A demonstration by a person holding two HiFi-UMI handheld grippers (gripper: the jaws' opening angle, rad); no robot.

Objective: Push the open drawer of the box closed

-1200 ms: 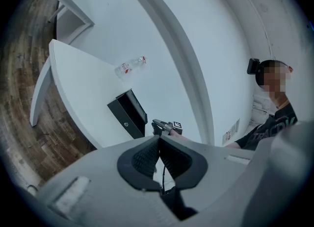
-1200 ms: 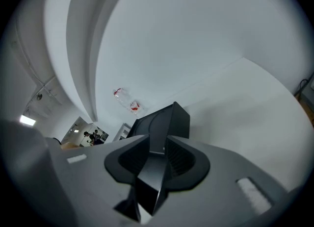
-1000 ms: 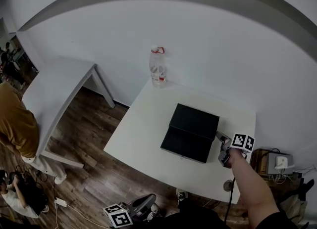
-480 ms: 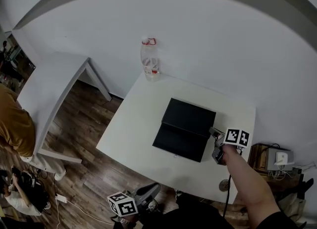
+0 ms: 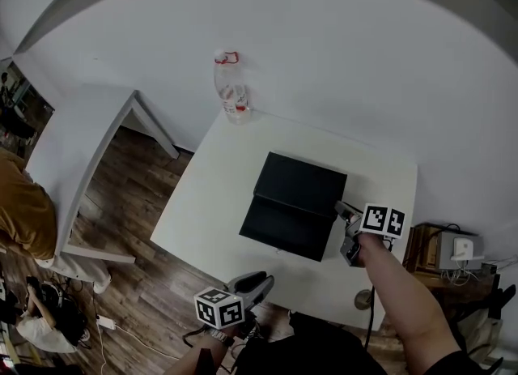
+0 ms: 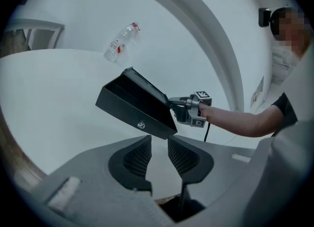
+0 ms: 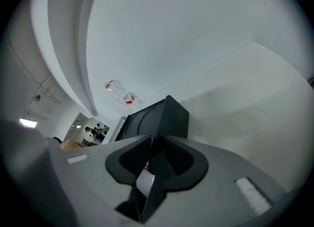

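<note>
Black box [image 5: 306,181], worktop [image 5: 206,203] centre: drawer [image 5: 283,229] pulled out toward the person, interior dark. Right gripper [image 5: 341,208] fingers grasping box's right corner. Left gripper [image 6: 159,146] fingers just spread, empty, apart from drawer.

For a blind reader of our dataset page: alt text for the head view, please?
A black box with its drawer pulled open sits on a white table. The right gripper, jaws just closed, clamps its right edge; the left gripper, jaws just opening and empty, hovers short of the table. A bottle stands at the far corner.
</note>
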